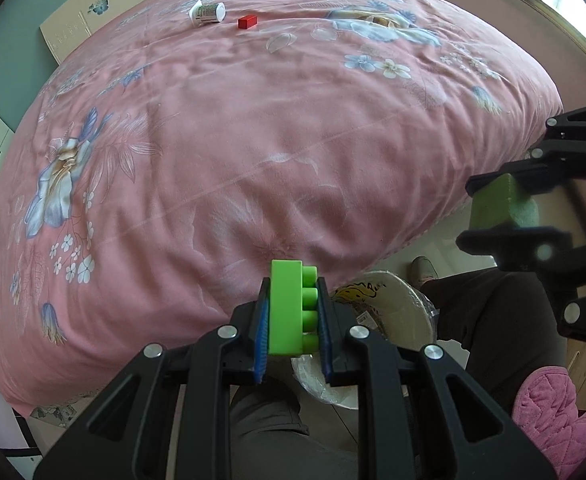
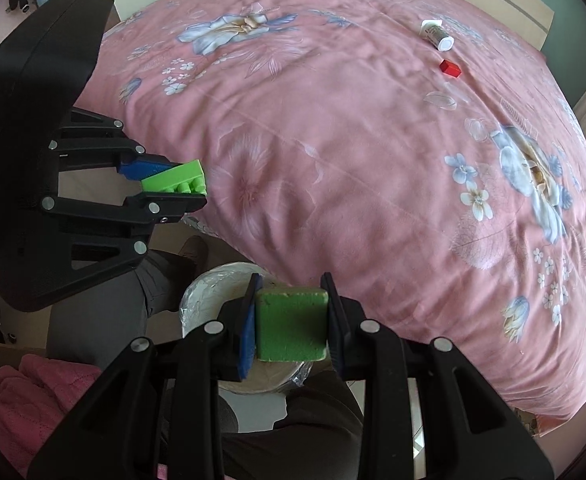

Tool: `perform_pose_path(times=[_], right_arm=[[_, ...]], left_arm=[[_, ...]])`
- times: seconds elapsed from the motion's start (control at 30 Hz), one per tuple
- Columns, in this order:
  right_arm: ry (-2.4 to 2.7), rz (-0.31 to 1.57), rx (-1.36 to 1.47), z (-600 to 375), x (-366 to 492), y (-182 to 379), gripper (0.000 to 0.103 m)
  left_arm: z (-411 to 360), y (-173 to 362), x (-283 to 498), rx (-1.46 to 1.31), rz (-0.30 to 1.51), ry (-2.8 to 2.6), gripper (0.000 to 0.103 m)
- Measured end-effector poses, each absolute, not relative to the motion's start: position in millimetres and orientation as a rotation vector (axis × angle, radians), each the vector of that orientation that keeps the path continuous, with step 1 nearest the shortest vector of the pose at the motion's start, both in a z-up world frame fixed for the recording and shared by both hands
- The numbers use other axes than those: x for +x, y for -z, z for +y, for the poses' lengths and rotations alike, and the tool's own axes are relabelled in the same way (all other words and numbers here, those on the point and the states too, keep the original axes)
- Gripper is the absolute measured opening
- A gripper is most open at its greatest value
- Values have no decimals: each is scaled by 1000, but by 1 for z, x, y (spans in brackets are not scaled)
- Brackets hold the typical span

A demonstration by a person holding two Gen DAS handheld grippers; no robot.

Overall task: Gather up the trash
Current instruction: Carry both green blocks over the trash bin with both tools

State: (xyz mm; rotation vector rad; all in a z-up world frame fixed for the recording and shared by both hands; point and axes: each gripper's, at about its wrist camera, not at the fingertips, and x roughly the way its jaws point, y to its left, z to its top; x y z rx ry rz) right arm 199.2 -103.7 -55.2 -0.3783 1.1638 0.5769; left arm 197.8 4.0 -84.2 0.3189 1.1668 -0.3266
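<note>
My left gripper [image 1: 293, 312] is shut on a bright green studded toy brick [image 1: 287, 308], held just past the near edge of the bed. My right gripper [image 2: 291, 316] is shut on a dull green foam cube [image 2: 291, 322]. Both hang above a round white bin [image 1: 397, 312] lined with clear plastic [image 2: 209, 288] on the floor beside the bed. In the right wrist view the left gripper [image 2: 173, 188] with its brick [image 2: 175, 182] shows at left; in the left wrist view the right gripper [image 1: 493, 208] with the cube [image 1: 493, 202] shows at right. A red block [image 1: 247, 21] [image 2: 450, 68] and a small white bottle [image 1: 209, 13] [image 2: 436, 34] lie far off on the bed.
A pink floral quilt [image 1: 253, 152] covers the bed and fills most of both views. A person's dark trouser legs [image 1: 489, 320] and pink quilted slippers [image 1: 553, 412] stand next to the bin. A beige headboard [image 1: 65, 28] borders the bed's far side.
</note>
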Motion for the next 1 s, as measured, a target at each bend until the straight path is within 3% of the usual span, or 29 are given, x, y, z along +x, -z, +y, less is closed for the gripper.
perform_pose_path(times=[1.0], right_arm=[[-636,1516,-341,-99,193,243,31]], left_arm=[[-10,251,178,299,1459,390,23]])
